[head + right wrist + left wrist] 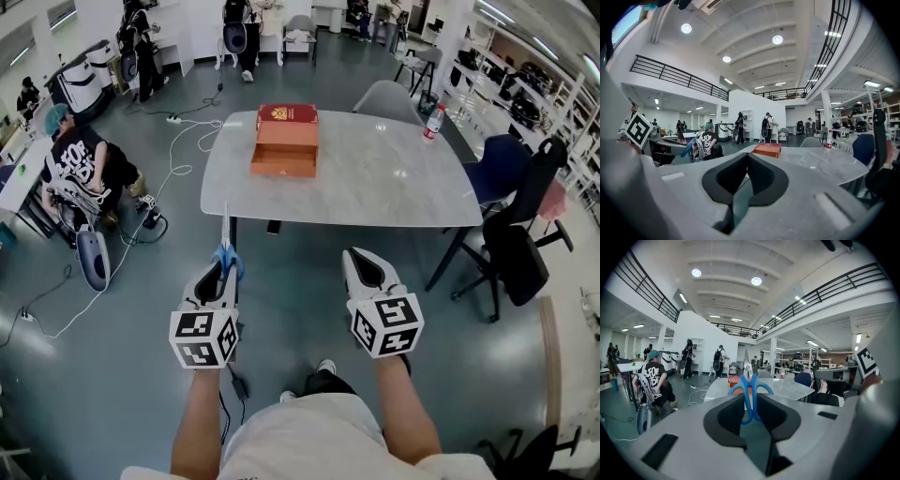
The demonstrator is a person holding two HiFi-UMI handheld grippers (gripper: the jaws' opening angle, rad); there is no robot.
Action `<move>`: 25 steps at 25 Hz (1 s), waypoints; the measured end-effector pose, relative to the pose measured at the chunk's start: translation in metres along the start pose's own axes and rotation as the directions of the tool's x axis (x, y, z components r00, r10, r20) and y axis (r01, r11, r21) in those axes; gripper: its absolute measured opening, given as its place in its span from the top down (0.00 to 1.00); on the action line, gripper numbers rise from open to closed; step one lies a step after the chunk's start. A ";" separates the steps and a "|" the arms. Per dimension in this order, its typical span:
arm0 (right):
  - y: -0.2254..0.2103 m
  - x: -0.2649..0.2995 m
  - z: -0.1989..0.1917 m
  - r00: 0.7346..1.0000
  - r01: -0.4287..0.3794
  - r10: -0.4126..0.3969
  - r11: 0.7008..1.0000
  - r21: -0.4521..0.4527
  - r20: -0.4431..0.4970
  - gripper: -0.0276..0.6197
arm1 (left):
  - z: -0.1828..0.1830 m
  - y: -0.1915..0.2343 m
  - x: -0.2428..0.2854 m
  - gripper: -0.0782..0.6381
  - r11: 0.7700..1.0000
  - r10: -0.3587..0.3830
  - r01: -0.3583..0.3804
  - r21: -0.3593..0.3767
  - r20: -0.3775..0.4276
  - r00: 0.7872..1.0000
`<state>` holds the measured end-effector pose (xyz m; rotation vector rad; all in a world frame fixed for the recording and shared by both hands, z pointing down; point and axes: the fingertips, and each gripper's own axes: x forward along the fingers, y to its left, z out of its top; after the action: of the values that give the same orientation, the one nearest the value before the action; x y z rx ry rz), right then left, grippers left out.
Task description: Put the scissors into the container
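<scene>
Left gripper (750,399): pads pinched tight on the blue handle loops of the scissors (750,386), nothing loose as far as I can see.
Scissors: up in the air in my left gripper, nowhere near the table yet. The closed blades point forward and away from me, which I figure makes them easy to steer point-first into a box.
Right gripper (746,158): jaws pressed together on nothing, held level beside the left one. Looks like it's just along for the ride.
Container: orange cardboard box (284,155) with its red lid flipped back, so the top is wide open for a drop-in.
Box spot: left half of the grey marble tabletop (384,183), toward the far edge.
Gap: both grippers sit well short of the tabletop's near edge, with floor under them.
Also up there: a drink bottle (432,122) at the far right corner, well clear of the box.
Next, my guess: walk in and reach the left one across the near edge to above the opening.
</scene>
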<state>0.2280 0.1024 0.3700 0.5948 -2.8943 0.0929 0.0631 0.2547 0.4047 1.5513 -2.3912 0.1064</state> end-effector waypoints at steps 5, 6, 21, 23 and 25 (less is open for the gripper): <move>-0.010 0.021 -0.002 1.000 -0.007 0.007 1.000 0.001 -0.009 0.95 | 0.002 0.004 0.021 0.78 1.000 0.000 0.000 -0.005 -0.005 1.000; -0.013 0.028 -0.004 1.000 -0.009 0.009 1.000 0.004 -0.010 0.95 | 0.001 0.006 0.027 0.78 1.000 0.000 0.000 -0.004 -0.008 1.000; -0.084 0.160 0.008 0.997 -0.068 0.069 0.997 0.036 -0.036 0.95 | 0.036 0.034 0.157 0.78 0.999 0.041 -0.041 -0.001 -0.060 0.997; -0.094 0.175 0.011 0.996 -0.076 0.077 0.996 0.037 -0.038 0.95 | 0.042 0.036 0.172 0.78 0.999 0.048 -0.049 -0.003 -0.065 0.997; -0.104 0.190 0.014 0.995 -0.084 0.086 0.996 0.039 -0.041 0.95 | 0.047 0.039 0.187 0.78 0.998 0.056 -0.057 -0.005 -0.070 0.996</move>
<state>0.0957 -0.0676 0.3951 0.4695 -2.8817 0.1697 -0.0520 0.0956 0.4157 1.4530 -2.3792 0.1609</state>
